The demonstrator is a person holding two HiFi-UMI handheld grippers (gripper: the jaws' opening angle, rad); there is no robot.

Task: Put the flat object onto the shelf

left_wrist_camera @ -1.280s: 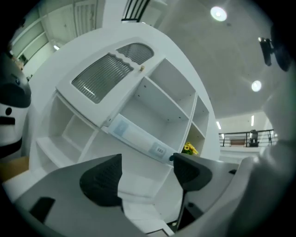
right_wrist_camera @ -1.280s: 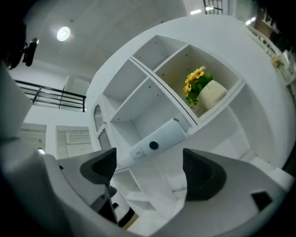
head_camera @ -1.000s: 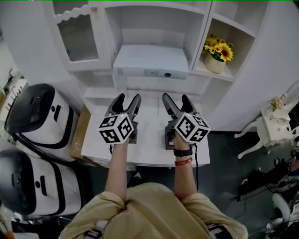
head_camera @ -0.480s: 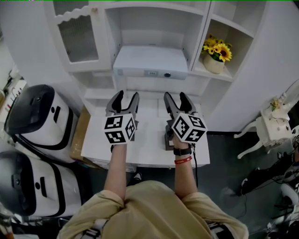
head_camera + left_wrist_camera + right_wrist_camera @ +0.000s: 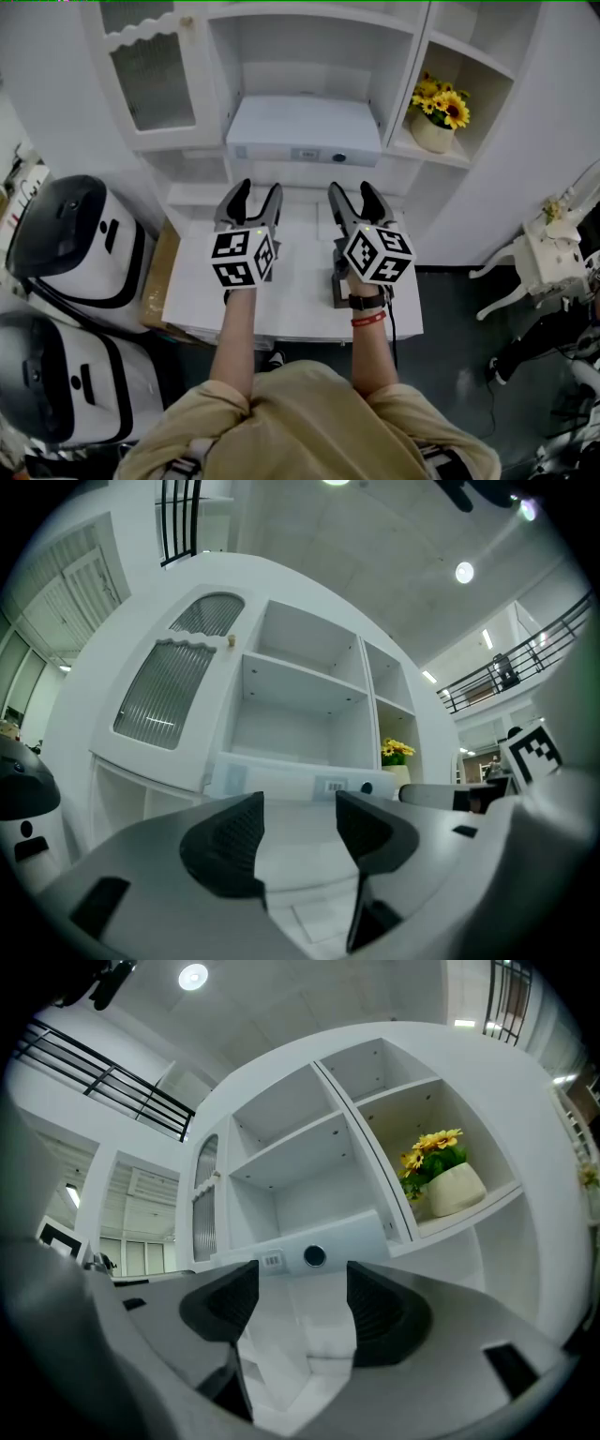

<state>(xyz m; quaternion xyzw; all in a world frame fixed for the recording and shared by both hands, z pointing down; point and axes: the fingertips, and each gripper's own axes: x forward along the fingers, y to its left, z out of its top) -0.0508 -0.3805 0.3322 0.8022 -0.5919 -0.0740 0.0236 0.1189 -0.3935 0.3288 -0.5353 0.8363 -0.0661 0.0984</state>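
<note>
The flat object (image 5: 305, 129) is a white slab with a label and a round button on its front edge. It lies in the middle bay of the white shelf unit (image 5: 405, 56), and shows in the left gripper view (image 5: 314, 784) and the right gripper view (image 5: 323, 1244). My left gripper (image 5: 258, 190) and right gripper (image 5: 352, 191) hover side by side over the white table (image 5: 300, 295), pointing at the slab and short of it. Both are open; their jaws have just been closing, with nothing between them. Each gripper's own view, left (image 5: 298, 817) and right (image 5: 302, 1293), shows the same empty gap.
A pot of sunflowers (image 5: 436, 112) stands in the right bay. A ribbed glass door (image 5: 150, 80) closes the left bay. Two white-and-black machines (image 5: 75, 234) and a cardboard sheet (image 5: 161, 272) stand left of the table; a white chair (image 5: 539, 258) is at the right.
Both grippers' jaws have narrowed, the right one more. Both marker cubes have rolled a little. The left gripper has edged slightly towards the shelf.
</note>
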